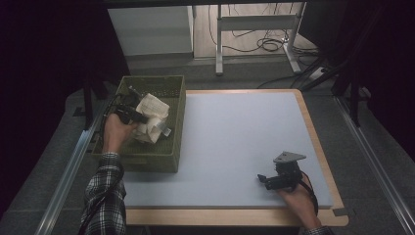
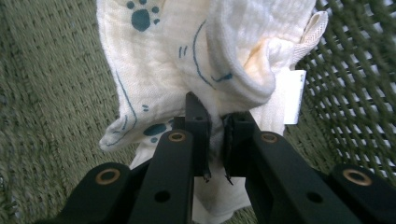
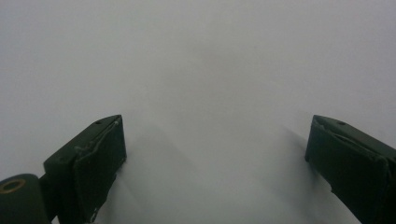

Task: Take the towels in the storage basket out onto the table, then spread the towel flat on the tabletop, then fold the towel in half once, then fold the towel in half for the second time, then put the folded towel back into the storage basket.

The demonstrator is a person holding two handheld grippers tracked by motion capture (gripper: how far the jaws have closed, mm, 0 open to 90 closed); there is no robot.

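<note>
Left hand-held gripper (image 2: 215,140) — pinching cream cloth (image 2: 187,60) | over green basket (image 1: 161,161) | right hand-held gripper (image 3: 215,158) — spread

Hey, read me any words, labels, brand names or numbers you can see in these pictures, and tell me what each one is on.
No text can be read.
White tag sewn to the cloth held by the left gripper in the green basket: blank from here.
The cloth's print is blue paw marks and lines, no letters.
Right gripper and grey mat: no markings.
</note>
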